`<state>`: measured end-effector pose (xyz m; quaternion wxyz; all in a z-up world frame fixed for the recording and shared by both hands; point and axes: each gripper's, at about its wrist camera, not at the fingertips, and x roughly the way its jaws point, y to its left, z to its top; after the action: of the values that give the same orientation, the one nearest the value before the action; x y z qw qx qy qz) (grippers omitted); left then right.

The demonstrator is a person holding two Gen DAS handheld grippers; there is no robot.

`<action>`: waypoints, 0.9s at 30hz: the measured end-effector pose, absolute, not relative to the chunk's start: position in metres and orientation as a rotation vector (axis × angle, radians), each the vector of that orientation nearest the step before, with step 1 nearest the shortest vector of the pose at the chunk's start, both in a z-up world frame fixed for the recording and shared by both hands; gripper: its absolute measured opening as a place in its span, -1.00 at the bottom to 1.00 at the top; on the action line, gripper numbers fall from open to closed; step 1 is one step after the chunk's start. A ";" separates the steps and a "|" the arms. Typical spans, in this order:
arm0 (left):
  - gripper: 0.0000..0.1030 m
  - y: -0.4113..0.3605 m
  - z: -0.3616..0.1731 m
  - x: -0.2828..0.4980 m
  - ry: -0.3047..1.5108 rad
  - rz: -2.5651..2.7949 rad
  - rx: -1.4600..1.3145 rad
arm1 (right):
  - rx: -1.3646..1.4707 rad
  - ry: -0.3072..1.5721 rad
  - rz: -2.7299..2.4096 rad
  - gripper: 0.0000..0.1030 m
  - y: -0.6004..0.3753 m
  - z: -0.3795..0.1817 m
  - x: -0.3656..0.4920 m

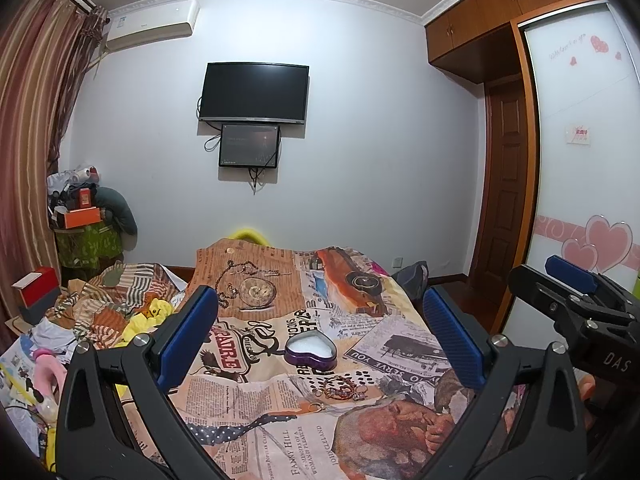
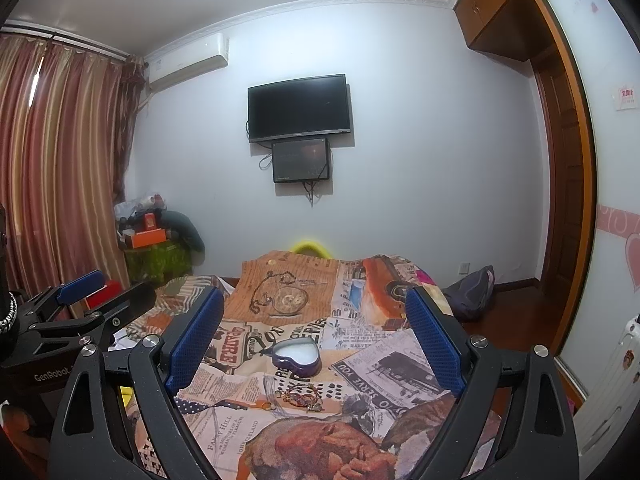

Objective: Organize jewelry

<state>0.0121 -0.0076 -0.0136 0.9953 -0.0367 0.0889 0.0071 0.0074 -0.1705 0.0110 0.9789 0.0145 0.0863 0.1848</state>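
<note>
A purple heart-shaped tin (image 1: 311,350) with a white inside lies open on the newspaper-print bedspread (image 1: 256,412); it also shows in the right wrist view (image 2: 297,357). A small heap of jewelry (image 1: 338,389), bracelets and rings, lies just in front of the tin, also seen in the right wrist view (image 2: 301,396). My left gripper (image 1: 320,340) is open and empty, held above the bed, short of the jewelry. My right gripper (image 2: 316,340) is open and empty too, beside the left one (image 2: 80,300). The right gripper also shows in the left wrist view (image 1: 576,284).
A pile of clothes and papers (image 1: 60,340) lies left of the bed. A red box (image 1: 38,286) stands by the striped curtain (image 1: 28,140). A dark bag (image 2: 472,292) sits on the floor to the right, near the wardrobe door (image 1: 580,160). A TV (image 1: 254,94) hangs on the far wall.
</note>
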 end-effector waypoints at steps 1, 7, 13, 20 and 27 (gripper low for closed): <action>1.00 -0.007 -0.014 0.012 0.179 0.014 -0.073 | 0.030 0.175 0.373 0.75 -0.171 0.011 0.008; 1.00 -0.009 -0.013 0.019 0.182 0.016 -0.075 | 0.032 0.183 0.373 0.75 -0.172 0.014 0.011; 1.00 -0.008 -0.015 0.021 0.186 0.019 -0.074 | 0.036 0.186 0.372 0.75 -0.173 0.015 0.012; 1.00 -0.006 -0.017 0.025 0.196 0.021 -0.084 | 0.039 0.194 0.372 0.75 -0.173 0.014 0.017; 1.00 -0.005 -0.021 0.032 0.211 0.024 -0.083 | 0.042 0.208 0.373 0.75 -0.173 0.009 0.022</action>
<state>0.0317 -0.0047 -0.0207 0.9935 -0.0414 0.1053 0.0122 0.0223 -0.1735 0.0094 0.9771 0.0210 0.1032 0.1848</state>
